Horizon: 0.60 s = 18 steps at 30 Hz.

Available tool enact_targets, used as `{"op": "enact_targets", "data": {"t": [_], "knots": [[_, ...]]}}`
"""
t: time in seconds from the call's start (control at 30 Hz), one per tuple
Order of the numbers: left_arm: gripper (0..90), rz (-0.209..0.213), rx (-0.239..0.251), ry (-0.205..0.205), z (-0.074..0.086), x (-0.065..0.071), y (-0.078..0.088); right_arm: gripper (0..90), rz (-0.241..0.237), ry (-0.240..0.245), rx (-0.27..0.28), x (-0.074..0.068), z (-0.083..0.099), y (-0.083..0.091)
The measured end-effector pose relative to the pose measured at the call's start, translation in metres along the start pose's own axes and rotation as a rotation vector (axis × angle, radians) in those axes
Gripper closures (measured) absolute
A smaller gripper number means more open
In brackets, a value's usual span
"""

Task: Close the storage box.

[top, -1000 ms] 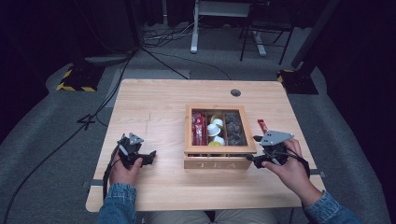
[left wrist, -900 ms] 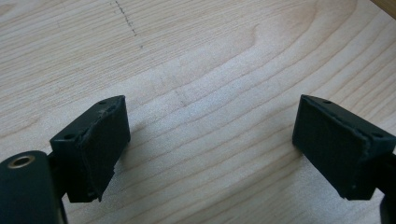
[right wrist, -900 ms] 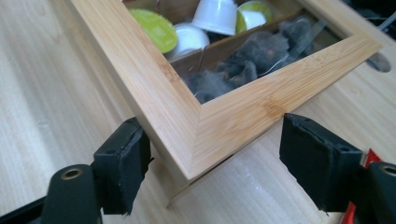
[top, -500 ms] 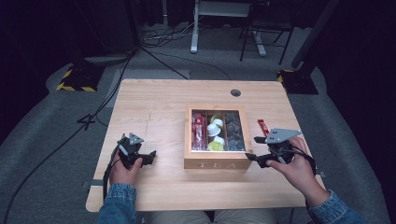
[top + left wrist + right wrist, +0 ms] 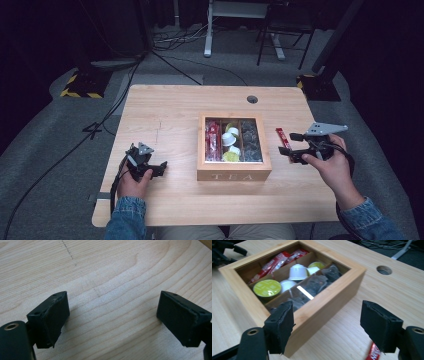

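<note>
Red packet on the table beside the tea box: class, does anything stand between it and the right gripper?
Nothing visible does. The red packet lies on bare table just right of the tea box, and the right gripper, jaws open and empty, hangs right by it. The box's wall stands beside the packet, not in between.

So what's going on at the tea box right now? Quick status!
Both grippers open, empty: left gripper resting on table, right gripper beside tea box. Red sachet loose by right jaws. Nothing blocking.
</note>
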<state>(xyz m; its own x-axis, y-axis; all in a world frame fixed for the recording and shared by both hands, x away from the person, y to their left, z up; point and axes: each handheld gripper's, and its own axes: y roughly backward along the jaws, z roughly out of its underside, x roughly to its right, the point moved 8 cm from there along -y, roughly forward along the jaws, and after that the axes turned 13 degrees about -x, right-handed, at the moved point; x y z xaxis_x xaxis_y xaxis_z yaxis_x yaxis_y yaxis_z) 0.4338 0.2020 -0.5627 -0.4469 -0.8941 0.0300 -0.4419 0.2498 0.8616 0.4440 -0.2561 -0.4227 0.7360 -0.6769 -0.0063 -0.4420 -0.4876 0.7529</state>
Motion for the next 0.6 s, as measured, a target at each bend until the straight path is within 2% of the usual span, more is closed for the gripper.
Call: {"op": "enact_targets", "data": {"t": [0.23,0.43,0.6], "knots": [[11.5,0.000,-0.003,0.000,0.000,0.000,0.000,25.3,0.021,-0.046,-0.023,0.028,0.013,0.003],[11.5,0.001,0.000,0.004,0.000,0.000,0.000,25.0,0.052,-0.093,-0.044,0.057,0.030,0.003],[11.5,0.001,-0.002,0.001,0.000,0.000,0.000,25.0,0.072,-0.106,-0.056,0.077,0.040,-0.001]]}}
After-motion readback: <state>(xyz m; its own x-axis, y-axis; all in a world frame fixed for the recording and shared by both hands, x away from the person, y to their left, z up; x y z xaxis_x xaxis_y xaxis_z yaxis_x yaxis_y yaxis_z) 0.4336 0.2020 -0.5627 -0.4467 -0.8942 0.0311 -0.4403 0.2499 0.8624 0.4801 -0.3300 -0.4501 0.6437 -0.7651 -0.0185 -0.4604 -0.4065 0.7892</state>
